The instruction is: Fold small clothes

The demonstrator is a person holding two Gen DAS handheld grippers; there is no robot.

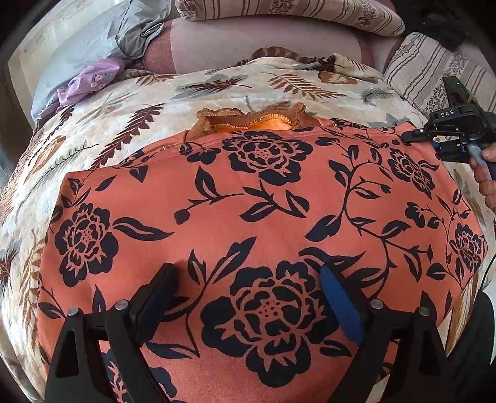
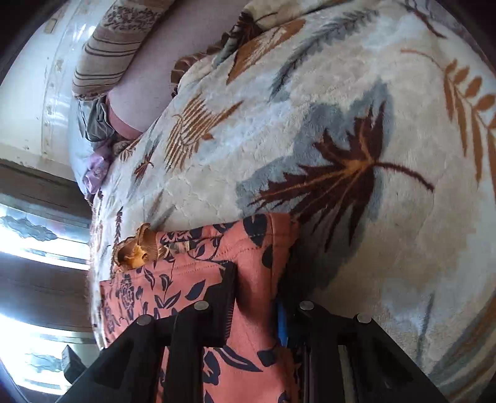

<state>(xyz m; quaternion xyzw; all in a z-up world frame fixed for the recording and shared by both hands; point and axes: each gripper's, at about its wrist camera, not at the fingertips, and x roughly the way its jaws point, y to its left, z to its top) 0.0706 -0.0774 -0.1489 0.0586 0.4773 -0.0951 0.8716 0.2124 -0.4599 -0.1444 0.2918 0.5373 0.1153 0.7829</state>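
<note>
Nearest in the left wrist view, the left gripper [image 1: 248, 297] is angling steeply down over the orange floral garment [image 1: 263, 201], its fingers [image 1: 341, 307] standing wide apart with nothing pinched between them. The garment is lying flat on the leaf-patterned blanket [image 1: 124, 108] of the bed, its long axis running side to side across this view, and its frilled orange neckline [image 1: 248, 121] is pointing away from the left gripper.

At the garment's far right corner, the right gripper [image 1: 412, 135] is reaching in sideways, a person's hand [image 1: 486, 176] wrapping its handle. The right wrist view, rolled to one side, is showing what the left cannot: the right gripper [image 2: 257, 297] is closing its fingers [image 2: 228, 297] on the garment's hemmed edge [image 2: 257, 272], fabric sitting between them.

Beyond the garment, only the left view is showing a crumpled lilac cloth [image 1: 90, 80] beside the blanket; striped pillows [image 1: 294, 14] are lying farther back.
</note>
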